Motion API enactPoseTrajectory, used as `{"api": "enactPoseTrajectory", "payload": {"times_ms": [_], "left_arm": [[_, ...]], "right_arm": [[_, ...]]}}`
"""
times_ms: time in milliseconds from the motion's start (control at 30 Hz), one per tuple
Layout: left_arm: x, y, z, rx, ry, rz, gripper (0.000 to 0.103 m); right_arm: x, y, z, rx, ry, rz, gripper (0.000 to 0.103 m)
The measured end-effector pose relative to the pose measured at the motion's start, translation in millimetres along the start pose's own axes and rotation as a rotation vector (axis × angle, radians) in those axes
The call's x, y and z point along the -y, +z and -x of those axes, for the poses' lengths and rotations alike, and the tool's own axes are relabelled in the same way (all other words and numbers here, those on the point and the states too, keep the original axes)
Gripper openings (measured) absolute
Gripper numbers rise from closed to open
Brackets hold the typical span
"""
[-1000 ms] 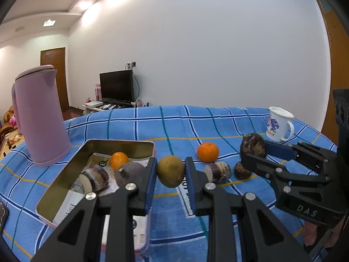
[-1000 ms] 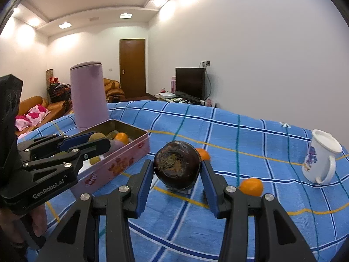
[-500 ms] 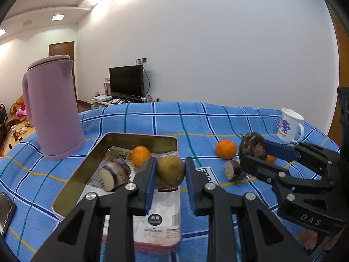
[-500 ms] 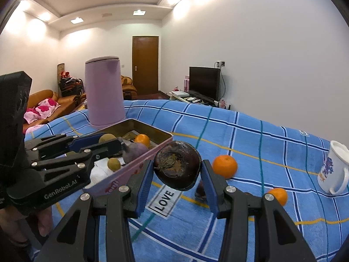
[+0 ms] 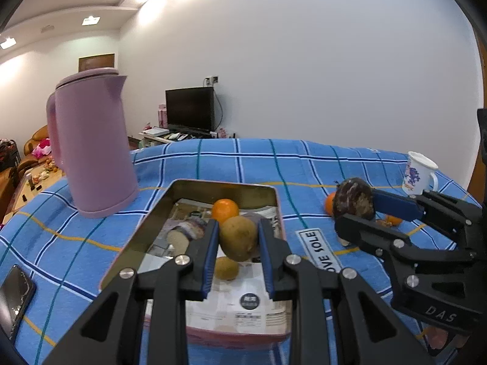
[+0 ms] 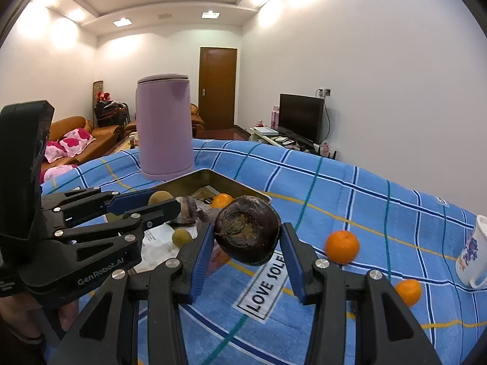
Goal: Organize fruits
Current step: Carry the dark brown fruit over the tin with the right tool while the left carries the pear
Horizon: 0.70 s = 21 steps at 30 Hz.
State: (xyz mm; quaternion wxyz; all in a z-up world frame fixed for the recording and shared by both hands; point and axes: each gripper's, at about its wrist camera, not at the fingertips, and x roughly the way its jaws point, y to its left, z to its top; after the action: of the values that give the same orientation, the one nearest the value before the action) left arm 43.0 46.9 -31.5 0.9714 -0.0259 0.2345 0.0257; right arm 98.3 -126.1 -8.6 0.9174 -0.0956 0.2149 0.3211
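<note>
Held over the tin [image 5: 275, 210]: our left gripper [image 5: 238, 243] clamps a brown fruit [image 5: 238, 237], right gripper [image 6: 246, 237] a dark fruit [image 6: 247, 234]; either may bounce out if dropped.

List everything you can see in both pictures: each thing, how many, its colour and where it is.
tin: one, gold inside, pink outside, on the blue cloth
cloth: one, blue checked, covers the table
jug: one, lilac, behind the tin
mug: one, white with a blue print, far right
oranges on the cloth: two, orange, right of the tin
orange in the tin: one
brown fruit: one, held over the tin
dark fruit: one, purple-black, held
phone: one, black, left edge
left tool: black, blue pads
right tool: same
</note>
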Motion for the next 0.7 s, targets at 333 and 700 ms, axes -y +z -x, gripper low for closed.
{"api": "enactPoseTrajectory", "payload": {"times_ms": [333, 700], "left_arm": [[-23, 0, -3, -0.024, 0.036, 0.024, 0.027], [-50, 4, -6, -0.046, 0.075, 0.049, 0.027]], "right_arm": [[-22, 8, -14, -0.007, 0.039, 0.03, 0.047], [-36, 13, -28, -0.022, 0.077, 0.034, 0.047]]}}
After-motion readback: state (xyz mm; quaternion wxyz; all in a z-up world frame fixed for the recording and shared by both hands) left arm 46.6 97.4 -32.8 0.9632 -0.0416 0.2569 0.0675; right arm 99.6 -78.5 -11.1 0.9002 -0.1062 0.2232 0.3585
